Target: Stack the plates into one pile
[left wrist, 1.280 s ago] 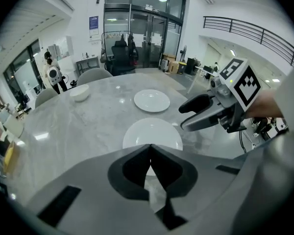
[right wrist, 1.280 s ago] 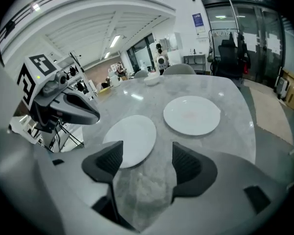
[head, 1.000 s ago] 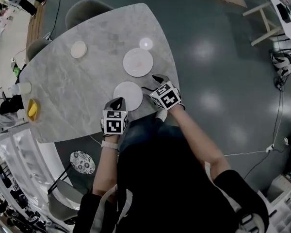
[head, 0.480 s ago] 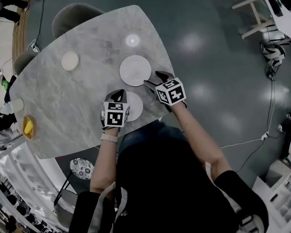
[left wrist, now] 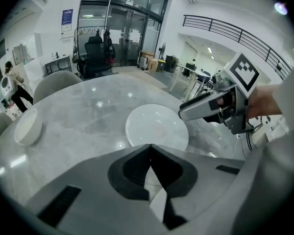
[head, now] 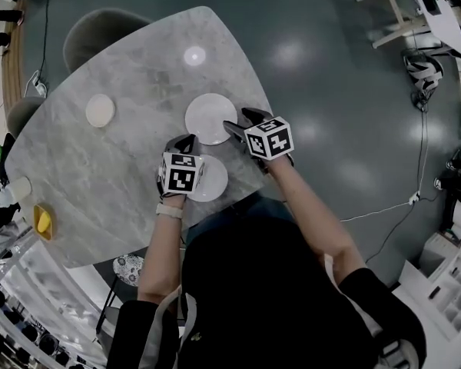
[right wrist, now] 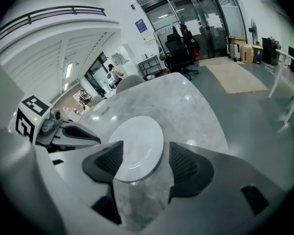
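Note:
Two white plates lie on the grey marble table (head: 131, 167). The far plate (head: 209, 117) (left wrist: 156, 127) (right wrist: 136, 148) lies flat. My right gripper (head: 235, 126) (right wrist: 141, 163) is open, one jaw on each side of that plate's near right rim; it also shows in the left gripper view as a right gripper (left wrist: 202, 108) over that rim. The near plate (head: 212, 181) sits by the table's front edge, partly hidden under my left gripper (head: 186, 141) (left wrist: 150, 148), whose jaws are shut tip to tip above it. I see nothing clamped between them.
A small white dish (head: 101, 110) (left wrist: 25, 126) rests further left on the table. A yellow object (head: 42, 221) and a pale cup (head: 19, 187) are at the left edge. Grey chairs (head: 98, 34) stand behind the table. The table's right edge drops to dark floor (head: 346, 91).
My right gripper has moved forward and left to the far plate's rim. My left gripper now covers more of the near plate. The head camera has shifted, so the table sits lower left.

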Tool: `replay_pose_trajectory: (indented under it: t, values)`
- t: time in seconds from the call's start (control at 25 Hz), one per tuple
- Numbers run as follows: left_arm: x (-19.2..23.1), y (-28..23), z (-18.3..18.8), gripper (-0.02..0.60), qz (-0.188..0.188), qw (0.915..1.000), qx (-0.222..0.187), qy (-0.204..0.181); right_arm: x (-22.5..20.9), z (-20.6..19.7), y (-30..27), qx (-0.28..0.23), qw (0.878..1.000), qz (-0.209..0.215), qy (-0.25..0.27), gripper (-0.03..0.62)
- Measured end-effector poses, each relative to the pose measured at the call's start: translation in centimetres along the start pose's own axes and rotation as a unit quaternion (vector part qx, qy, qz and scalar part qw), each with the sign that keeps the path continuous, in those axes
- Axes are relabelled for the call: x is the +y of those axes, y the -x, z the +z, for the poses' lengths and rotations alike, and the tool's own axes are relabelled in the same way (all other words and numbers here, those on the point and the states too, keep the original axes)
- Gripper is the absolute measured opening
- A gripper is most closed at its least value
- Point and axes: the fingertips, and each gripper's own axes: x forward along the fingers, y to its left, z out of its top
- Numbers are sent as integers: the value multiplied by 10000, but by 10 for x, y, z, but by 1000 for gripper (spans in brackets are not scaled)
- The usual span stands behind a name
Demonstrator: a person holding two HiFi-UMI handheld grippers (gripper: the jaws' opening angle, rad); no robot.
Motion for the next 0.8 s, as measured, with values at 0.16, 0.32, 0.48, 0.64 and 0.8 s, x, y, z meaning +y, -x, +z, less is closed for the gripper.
replay_pose_trajectory:
  t: [0.16, 0.32, 0.48, 0.64, 0.8]
  values:
    - [9, -9, -1, 8, -61, 9999, 124, 2, -4, 2, -8, 38, 10000, -50, -54, 302]
    - [10, -17, -2, 8, -163, 9996, 211, 15, -7, 5, -15, 79, 9999, -53, -96, 302]
    - [7, -24, -4, 8, -234, 9994, 257, 34, -9, 5, -19, 137, 9998, -9, -168, 303]
    - [12, -27, -2, 8, -226, 9995, 205, 51, -9, 4, -23, 181, 9995, 44, -237, 303]
    - [18, -32, -3, 8, -234, 9994, 235, 64, -5, 4, -27, 200, 9988, 162, -407, 302]
